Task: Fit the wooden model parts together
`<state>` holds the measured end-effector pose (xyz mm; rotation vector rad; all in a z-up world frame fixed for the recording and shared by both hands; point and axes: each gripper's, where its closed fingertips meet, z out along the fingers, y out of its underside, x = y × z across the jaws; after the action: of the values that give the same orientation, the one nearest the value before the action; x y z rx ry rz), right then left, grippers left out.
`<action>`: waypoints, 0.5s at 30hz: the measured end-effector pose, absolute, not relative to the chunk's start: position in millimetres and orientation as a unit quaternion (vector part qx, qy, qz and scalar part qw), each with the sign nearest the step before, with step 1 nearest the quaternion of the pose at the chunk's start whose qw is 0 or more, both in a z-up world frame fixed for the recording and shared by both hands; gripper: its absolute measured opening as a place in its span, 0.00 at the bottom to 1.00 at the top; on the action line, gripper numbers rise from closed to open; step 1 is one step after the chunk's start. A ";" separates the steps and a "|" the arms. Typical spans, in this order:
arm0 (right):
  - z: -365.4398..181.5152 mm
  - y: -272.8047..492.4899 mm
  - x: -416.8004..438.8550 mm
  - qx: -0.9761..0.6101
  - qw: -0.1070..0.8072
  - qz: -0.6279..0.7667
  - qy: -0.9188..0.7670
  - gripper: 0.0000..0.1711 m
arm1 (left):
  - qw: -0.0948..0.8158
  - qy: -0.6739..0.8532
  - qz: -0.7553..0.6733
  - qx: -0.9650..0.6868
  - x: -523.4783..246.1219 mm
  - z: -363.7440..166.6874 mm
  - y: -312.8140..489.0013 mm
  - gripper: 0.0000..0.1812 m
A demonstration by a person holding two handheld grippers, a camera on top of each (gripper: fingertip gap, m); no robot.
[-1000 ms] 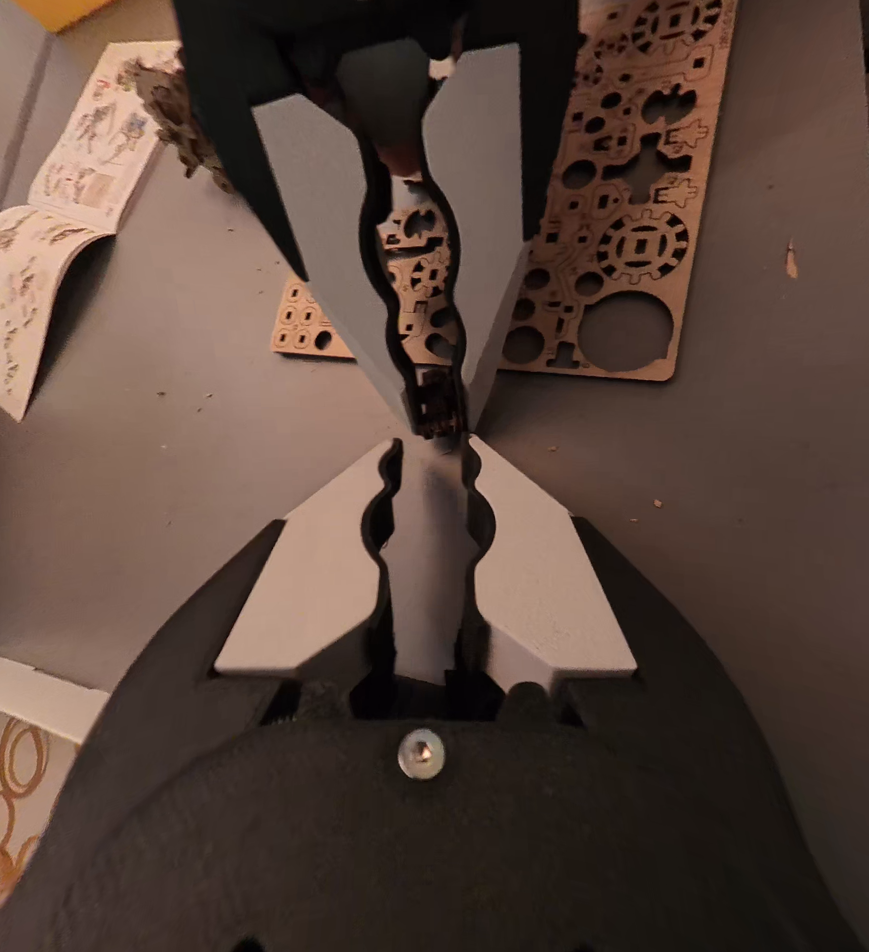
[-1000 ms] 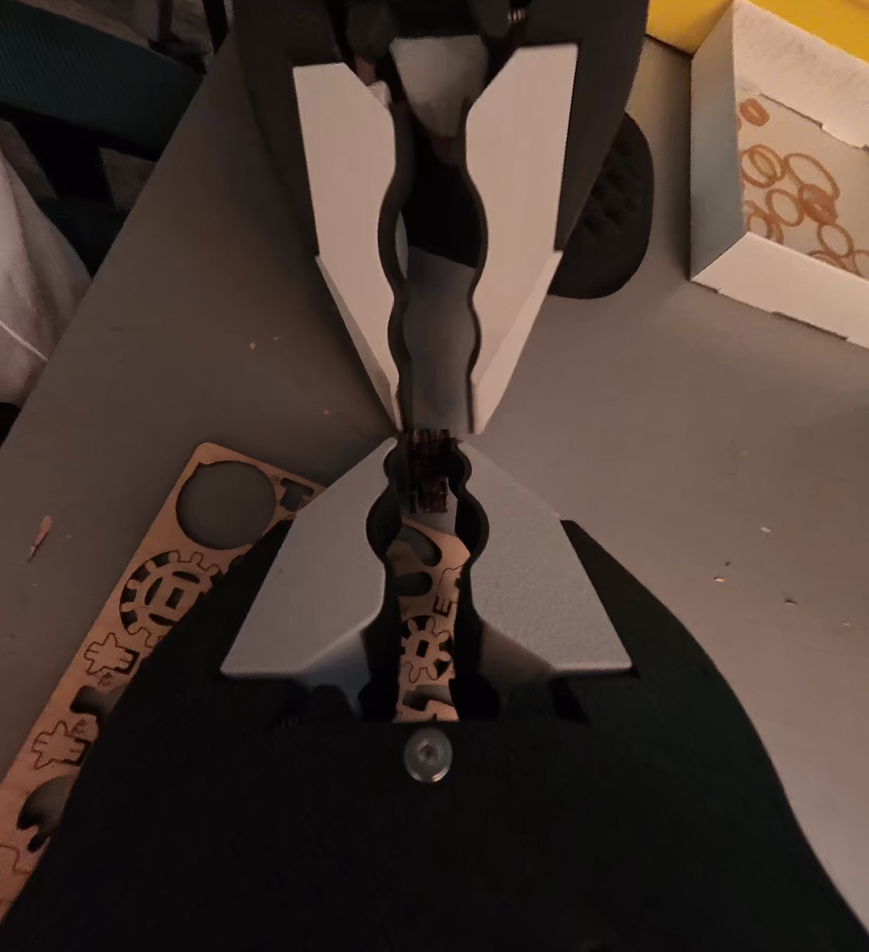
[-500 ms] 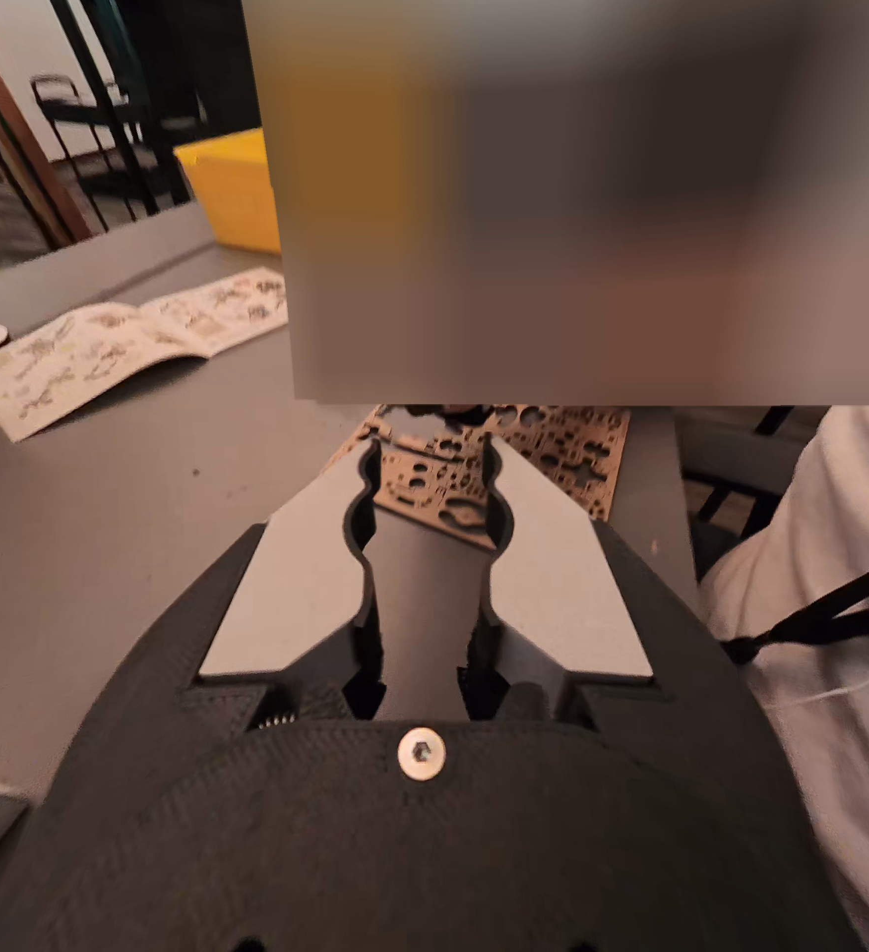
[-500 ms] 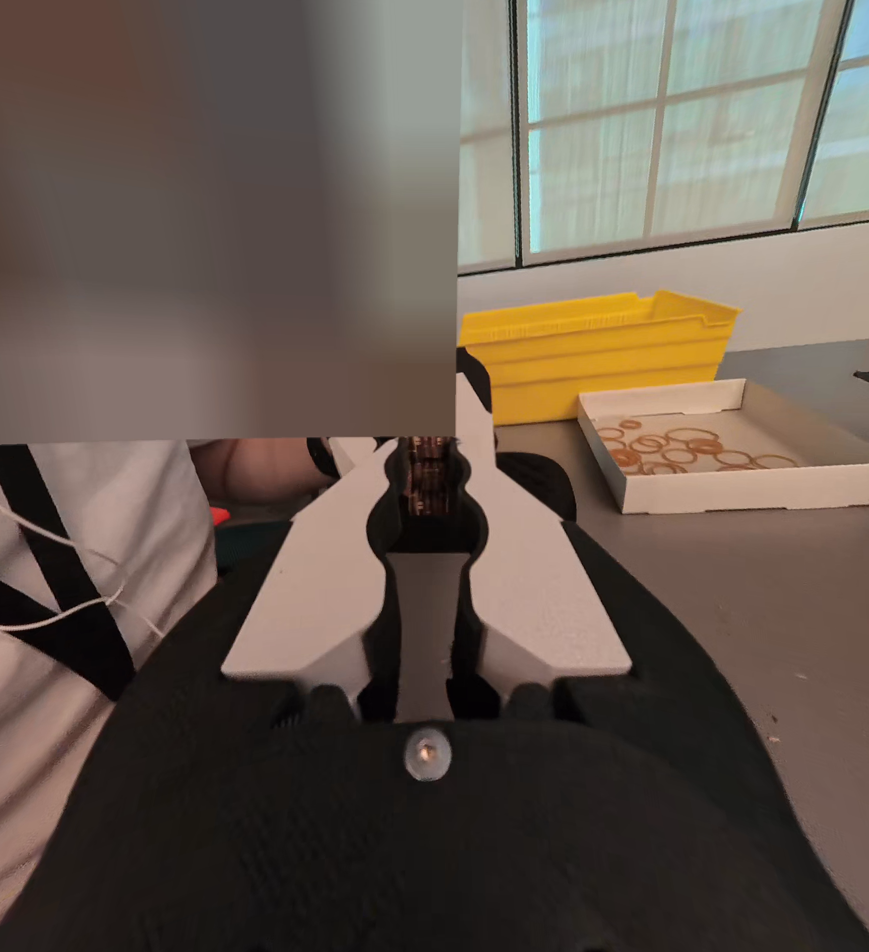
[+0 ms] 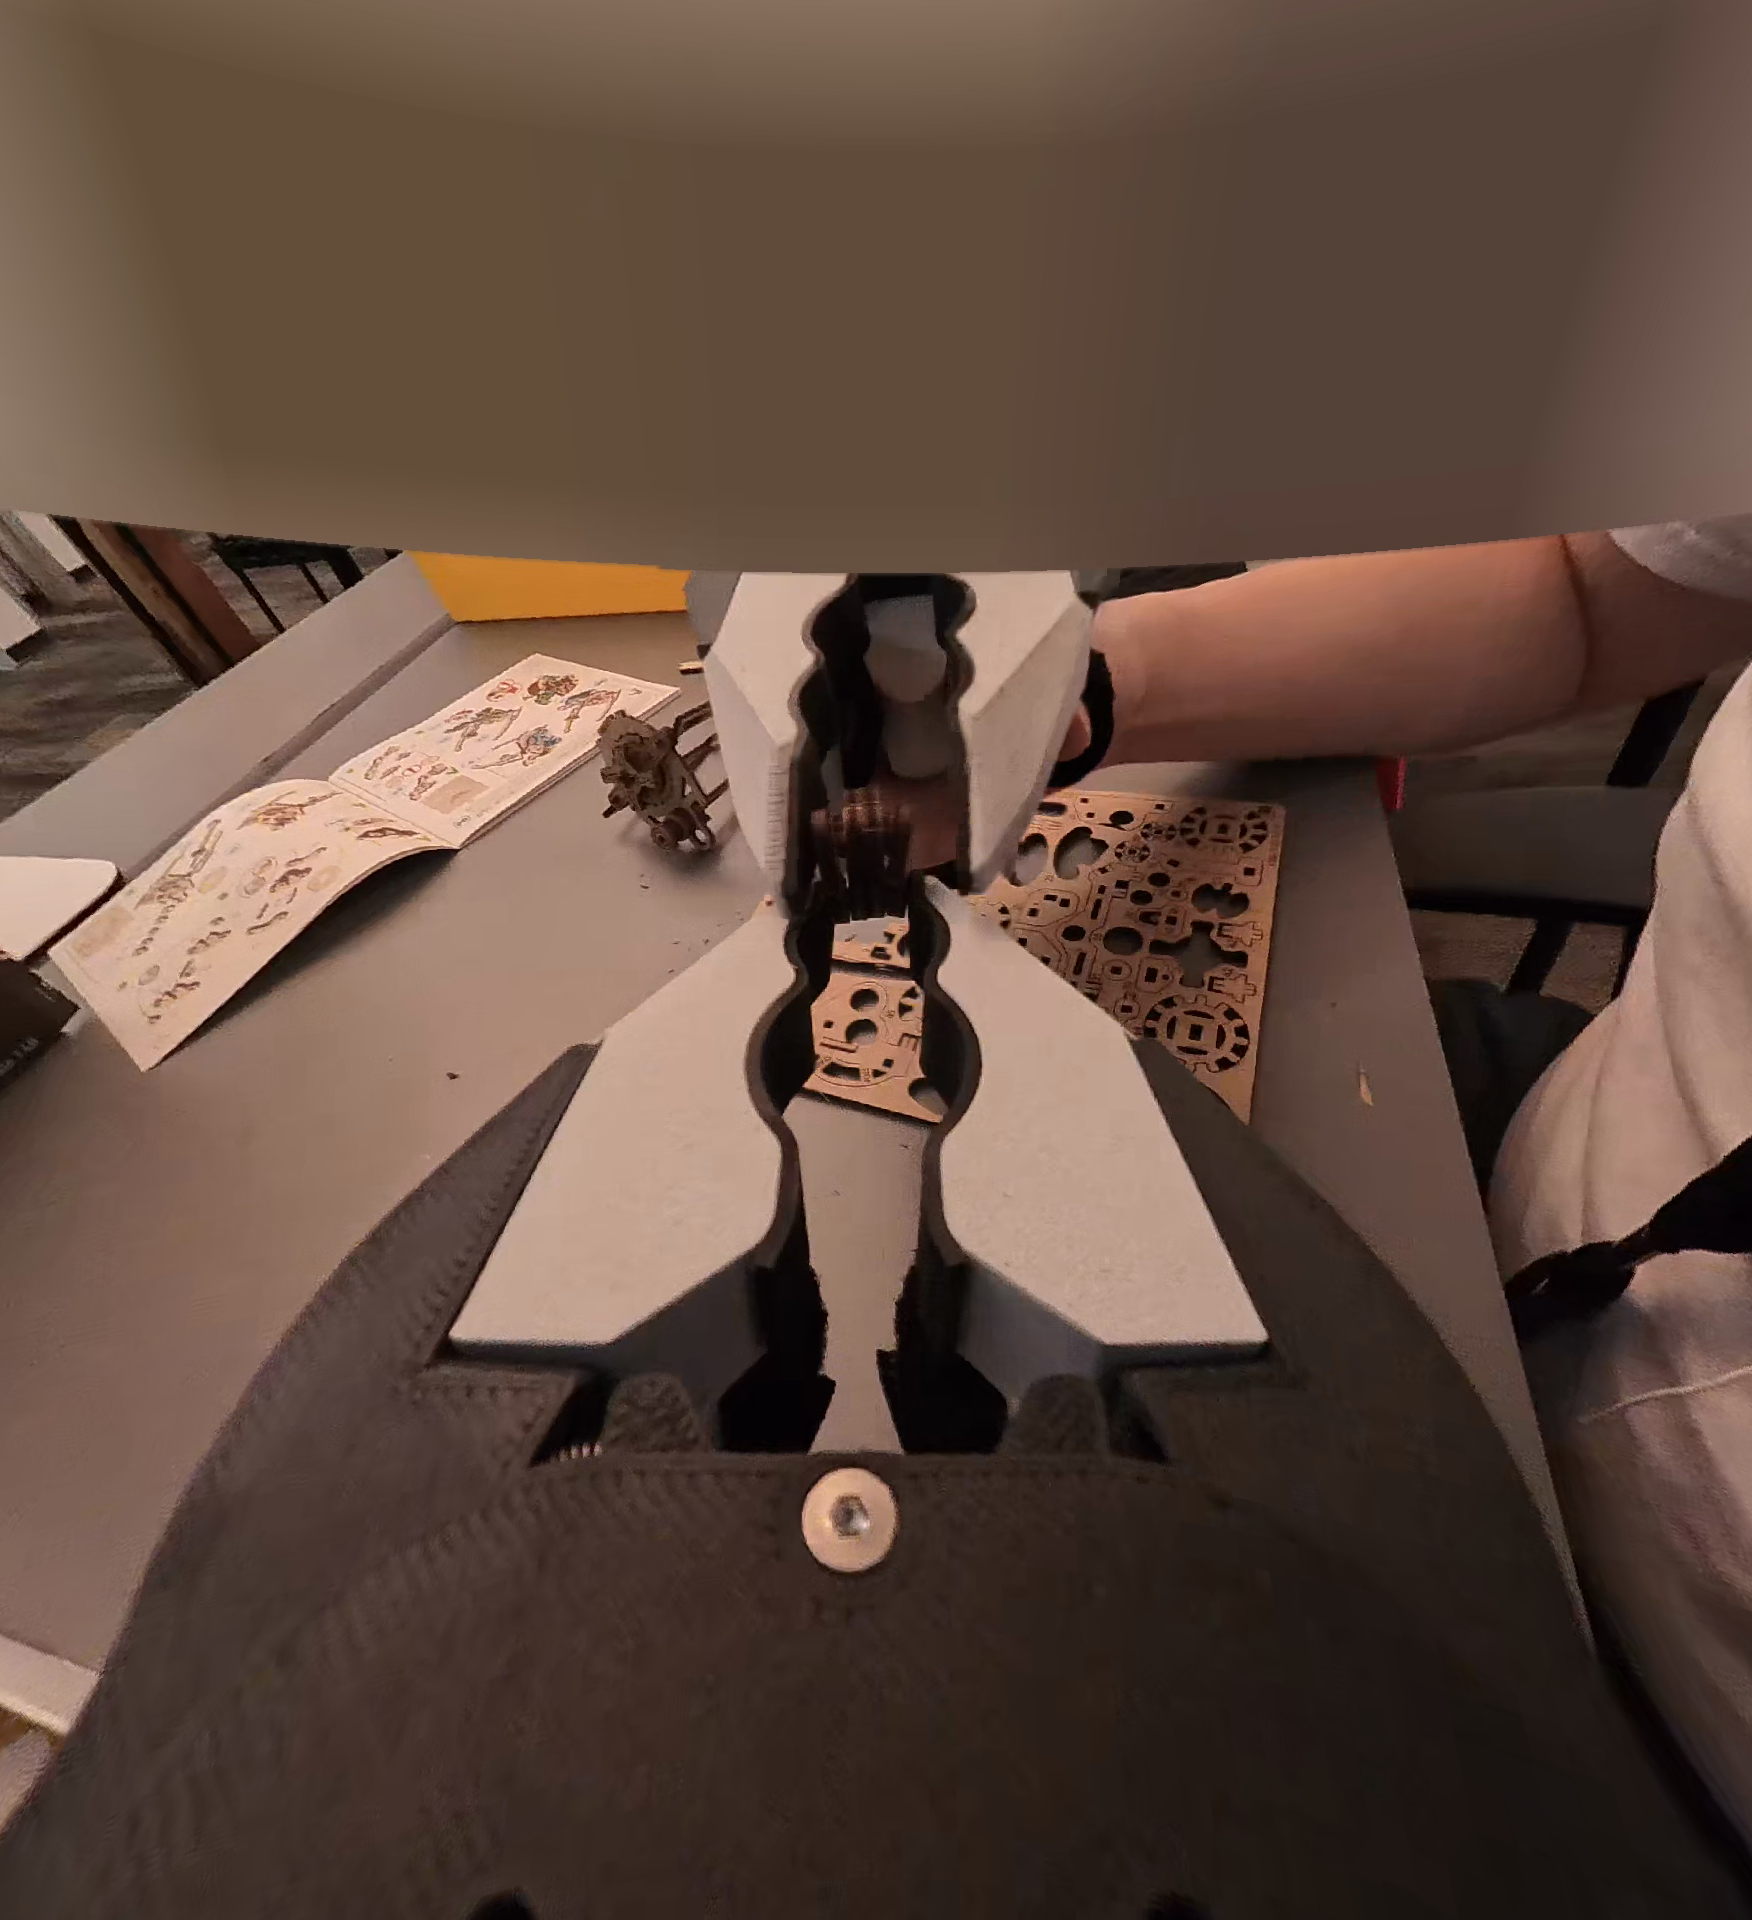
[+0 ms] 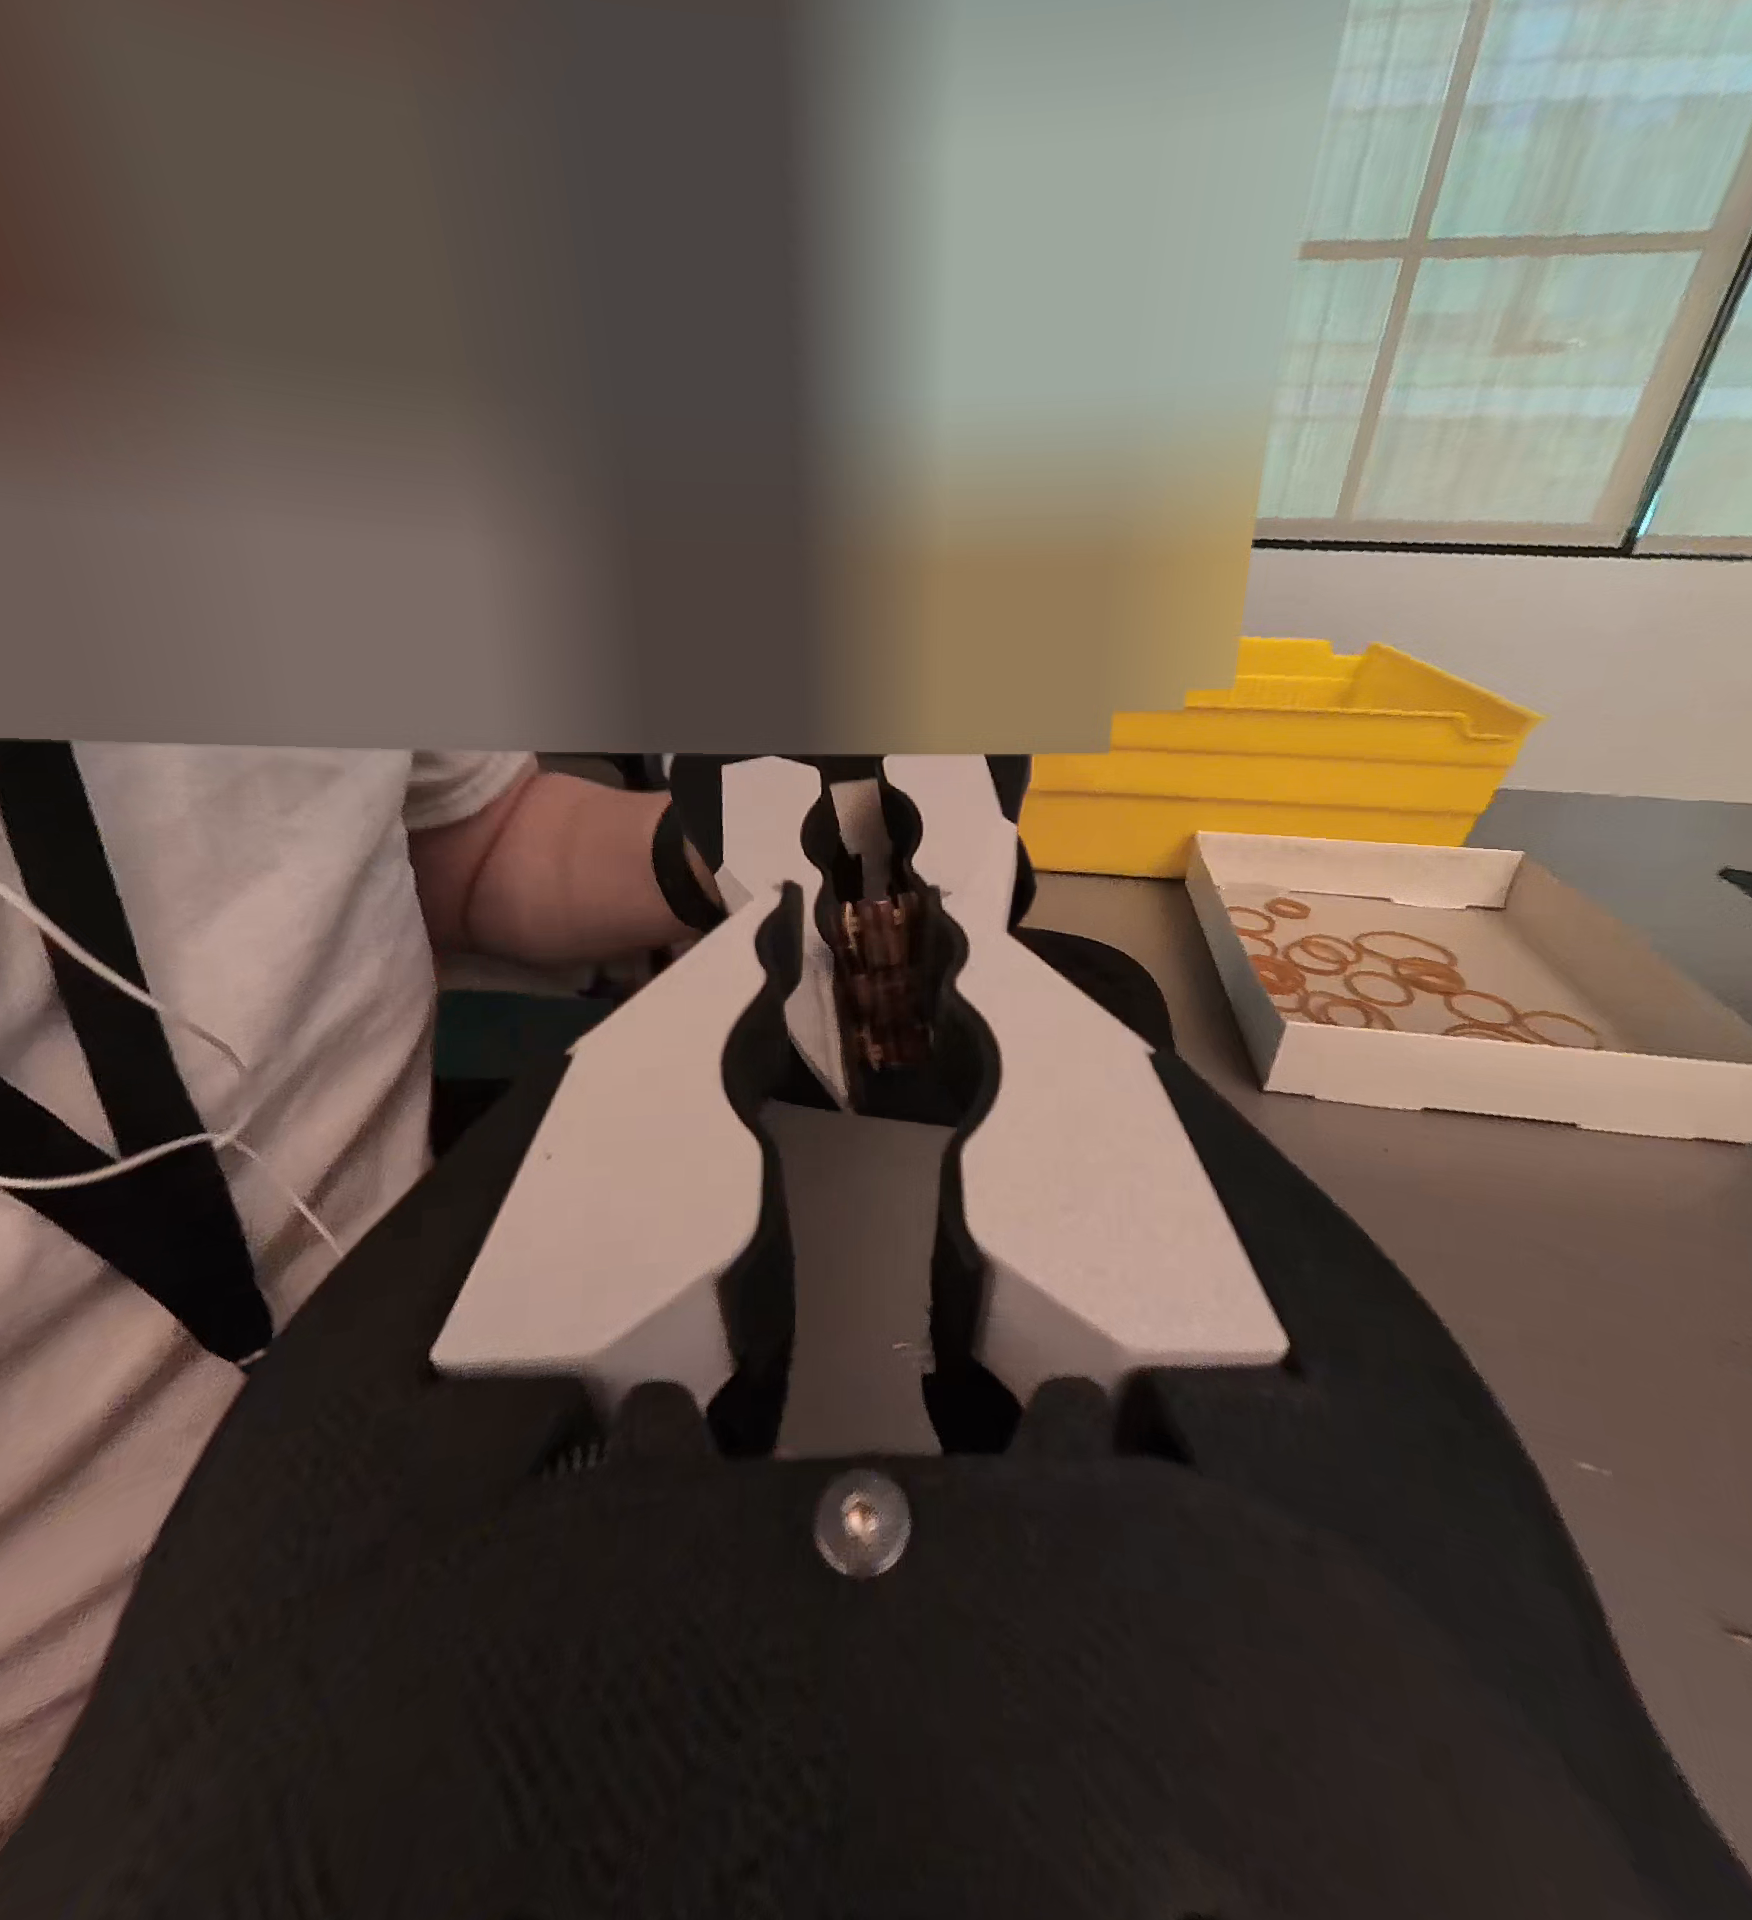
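A small dark stack of wooden model parts (image 5: 856,857) hangs in the air above the grey table (image 5: 332,1195). My right gripper (image 5: 872,894) reaches in from the far side, shut on the stack. In the right wrist view the stack (image 6: 882,987) sits between my right gripper's (image 6: 861,899) fingertips. My left gripper (image 5: 867,920) meets it tip to tip, with its jaws narrowed to the stack's width on its near end. One of its white fingers (image 6: 815,1023) lies against the stack.
A laser-cut wooden sheet (image 5: 1142,935) lies under the grippers. An open booklet (image 5: 332,831) and a partly built gear model (image 5: 659,779) lie to the left. A white tray (image 6: 1537,1091) of rings and a yellow bin (image 6: 1267,769) stand beyond. The person's arm (image 5: 1371,665) and torso (image 5: 1682,1143) are at the right. Left and right tips are no more than a few centimetres apart.
Both grippers have tilted up from looking down at the table to near level. My left jaws were wider and apart from the stack half a second ago; they have narrowed on it.
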<state>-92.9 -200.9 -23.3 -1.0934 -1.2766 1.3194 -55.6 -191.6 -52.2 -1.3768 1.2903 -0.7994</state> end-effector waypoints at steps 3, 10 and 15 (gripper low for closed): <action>-24.4 -206.3 -93.5 -0.438 0.499 0.506 -0.551 0.08 | 0.507 0.557 -0.344 -0.561 -53.2 -54.6 -199.7 0.07; -30.0 -212.3 -94.4 -0.443 0.471 0.517 -0.560 0.08 | 0.488 0.576 -0.352 -0.553 -54.3 -60.1 -206.4 0.07; -28.8 -215.1 -95.4 -0.430 0.488 0.502 -0.570 0.08 | 0.483 0.585 -0.355 -0.546 -55.7 -58.9 -209.6 0.07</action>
<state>-95.4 -215.1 -28.8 -1.0454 -1.3866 1.2214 -55.7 -209.6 -58.9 -1.3307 1.4264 -0.8649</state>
